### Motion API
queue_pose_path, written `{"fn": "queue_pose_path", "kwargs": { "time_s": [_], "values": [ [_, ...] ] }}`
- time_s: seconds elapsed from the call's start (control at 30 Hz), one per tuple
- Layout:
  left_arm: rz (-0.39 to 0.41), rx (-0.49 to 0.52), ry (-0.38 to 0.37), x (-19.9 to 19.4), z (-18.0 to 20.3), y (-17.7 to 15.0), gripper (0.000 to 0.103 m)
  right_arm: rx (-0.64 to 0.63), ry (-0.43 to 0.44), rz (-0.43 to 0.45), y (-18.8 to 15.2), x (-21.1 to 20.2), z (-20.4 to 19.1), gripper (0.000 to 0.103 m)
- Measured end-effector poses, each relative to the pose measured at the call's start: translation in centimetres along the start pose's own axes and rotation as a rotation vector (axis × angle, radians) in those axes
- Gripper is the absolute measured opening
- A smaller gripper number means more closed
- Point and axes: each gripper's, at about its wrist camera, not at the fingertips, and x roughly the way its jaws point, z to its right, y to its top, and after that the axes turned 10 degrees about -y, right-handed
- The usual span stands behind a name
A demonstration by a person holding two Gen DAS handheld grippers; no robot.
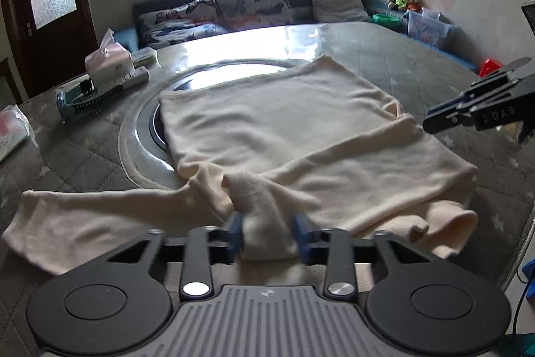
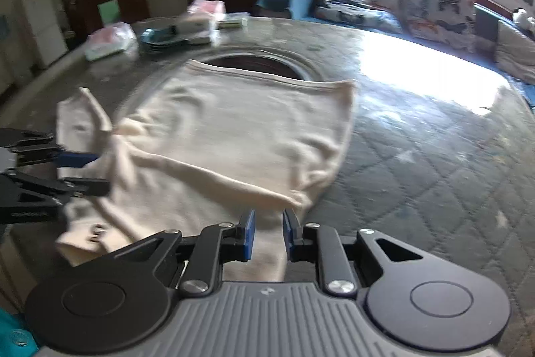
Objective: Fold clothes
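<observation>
A cream long-sleeved top (image 1: 284,129) lies spread on the round table, one sleeve folded across its body, the other sleeve (image 1: 87,216) trailing out to the left. My left gripper (image 1: 269,236) has its blue pads around a bunched fold of the cream cloth at the near edge. It also shows in the right wrist view (image 2: 85,173). My right gripper (image 2: 267,233) has its pads around a strip of the same top (image 2: 234,136) near its corner. It shows in the left wrist view (image 1: 434,122) above the top's right side.
The table has a quilted grey cover (image 1: 418,69) and a glass turntable (image 1: 214,72) under the top. A tissue pack (image 1: 108,61), a blue brush (image 1: 83,101) and a plastic bag (image 1: 13,132) lie at its left. A sofa with butterfly cushions (image 1: 250,0) stands behind.
</observation>
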Motion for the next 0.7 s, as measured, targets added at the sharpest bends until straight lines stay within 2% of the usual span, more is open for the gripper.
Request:
{"fn": "queue_pose_path", "kwargs": {
  "time_s": [0.1,0.3,0.4,0.53,0.6,0.7],
  "values": [
    [-0.008,-0.005,-0.009,-0.1,0.0,0.0,0.008,0.013,-0.003,0.008,-0.1,0.8,0.4,0.017],
    [0.012,-0.114,-0.093,-2.1,-1.2,0.9,0.006,-0.023,0.001,0.036,0.1,1.4,-0.3,0.017],
    [-0.012,-0.124,-0.066,-1.9,-1.8,0.4,0.008,-0.046,-0.011,0.017,0.0,2.3,-0.7,0.017],
    [-0.043,-0.120,-0.044,-2.1,-2.1,-0.5,0.019,-0.064,-0.007,0.023,-0.1,1.7,-1.0,0.017],
    [-0.028,-0.113,-0.032,-2.6,-2.1,-0.6,0.037,-0.080,0.012,0.022,-0.2,1.2,-1.4,0.017],
    [-0.004,-0.118,-0.033,-3.2,-2.2,-0.6,0.042,-0.109,0.045,0.011,-0.7,0.6,-2.1,0.017]
  ]
}}
